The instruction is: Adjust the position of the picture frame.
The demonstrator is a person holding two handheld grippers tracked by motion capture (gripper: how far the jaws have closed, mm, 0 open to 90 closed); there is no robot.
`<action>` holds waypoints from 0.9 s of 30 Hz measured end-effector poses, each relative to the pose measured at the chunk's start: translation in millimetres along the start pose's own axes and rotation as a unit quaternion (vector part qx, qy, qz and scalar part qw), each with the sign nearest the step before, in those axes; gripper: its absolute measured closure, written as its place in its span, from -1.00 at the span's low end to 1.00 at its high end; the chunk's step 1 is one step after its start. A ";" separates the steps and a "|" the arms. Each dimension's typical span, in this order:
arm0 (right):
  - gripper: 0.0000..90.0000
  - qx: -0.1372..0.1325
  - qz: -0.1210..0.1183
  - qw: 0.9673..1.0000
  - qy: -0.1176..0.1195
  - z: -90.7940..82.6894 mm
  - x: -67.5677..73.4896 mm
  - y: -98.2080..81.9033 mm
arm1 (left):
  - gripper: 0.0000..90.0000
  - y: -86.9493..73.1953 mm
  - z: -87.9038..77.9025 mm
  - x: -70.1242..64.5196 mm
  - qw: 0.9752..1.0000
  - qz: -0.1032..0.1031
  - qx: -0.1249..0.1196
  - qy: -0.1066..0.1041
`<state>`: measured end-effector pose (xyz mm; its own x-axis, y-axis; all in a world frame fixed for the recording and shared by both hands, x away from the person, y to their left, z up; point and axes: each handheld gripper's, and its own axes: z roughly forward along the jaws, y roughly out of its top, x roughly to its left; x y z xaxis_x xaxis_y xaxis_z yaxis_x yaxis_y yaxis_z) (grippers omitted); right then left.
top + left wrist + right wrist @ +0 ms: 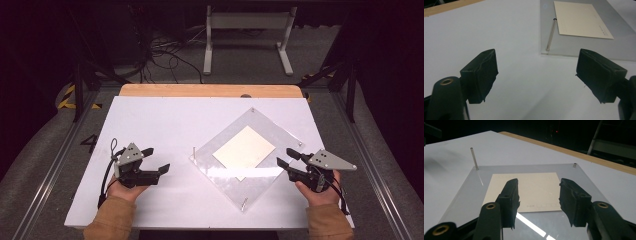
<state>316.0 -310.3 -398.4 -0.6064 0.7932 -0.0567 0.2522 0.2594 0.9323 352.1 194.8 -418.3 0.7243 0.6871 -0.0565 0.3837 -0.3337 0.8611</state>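
Hovering my right claw, jaws apart and empty, at the clear plate's edge mid-table, left claw likewise agape; too shallow a bite could skid it, shifting the paper.

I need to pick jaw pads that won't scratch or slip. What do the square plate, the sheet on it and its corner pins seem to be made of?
Plate: likely clear acrylic, glossy; it mirrors a light strip.
Sheet: cream paper or card, matte, faint print.
Pins: thin metal-looking rods, dull silver; material uncertain.
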 end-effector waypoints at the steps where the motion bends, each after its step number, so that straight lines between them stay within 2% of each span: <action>1: 0.09 0.000 0.000 1.000 0.000 0.0 0.0 0.0 | -0.60 0.0 0.0 0.0 1.000 0.000 0.000 0.000; 3: 0.10 0.005 -0.004 1.000 0.000 -0.9 1.3 -1.1 | -0.60 4.3 2.0 -6.5 1.000 0.001 -0.002 -0.014; 8: 0.10 0.007 0.001 1.000 -0.004 -5.2 0.6 -2.3 | -0.58 15.4 11.0 -30.1 0.998 0.039 0.003 -0.041; 12: 0.10 0.008 0.002 1.000 -0.006 -8.2 0.1 -3.8 | -0.58 22.7 18.7 -46.3 0.996 0.049 0.004 -0.069; 17: 0.10 0.010 0.004 1.000 -0.008 -12.8 1.0 -5.5 | -0.58 32.8 30.4 -67.6 0.992 0.064 0.004 -0.109; 22: 0.09 0.015 0.006 1.000 -0.016 -19.0 1.4 -8.9 | -0.58 41.5 46.2 -88.4 0.986 0.079 0.011 -0.147; 24: 0.09 0.016 0.011 1.000 -0.016 -22.7 1.1 -10.9 | -0.59 43.4 51.5 -95.3 0.985 0.084 0.014 -0.152; 27: 0.09 0.017 0.021 1.000 -0.015 -27.7 0.4 -13.7 | -0.60 45.6 61.9 -106.7 0.981 0.090 0.019 -0.169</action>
<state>291.5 -328.7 -401.4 -0.5728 0.8192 -0.0292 0.3028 0.2445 0.9211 327.8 66.3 -404.2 0.9287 0.3633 -0.0747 0.2479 -0.4582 0.8536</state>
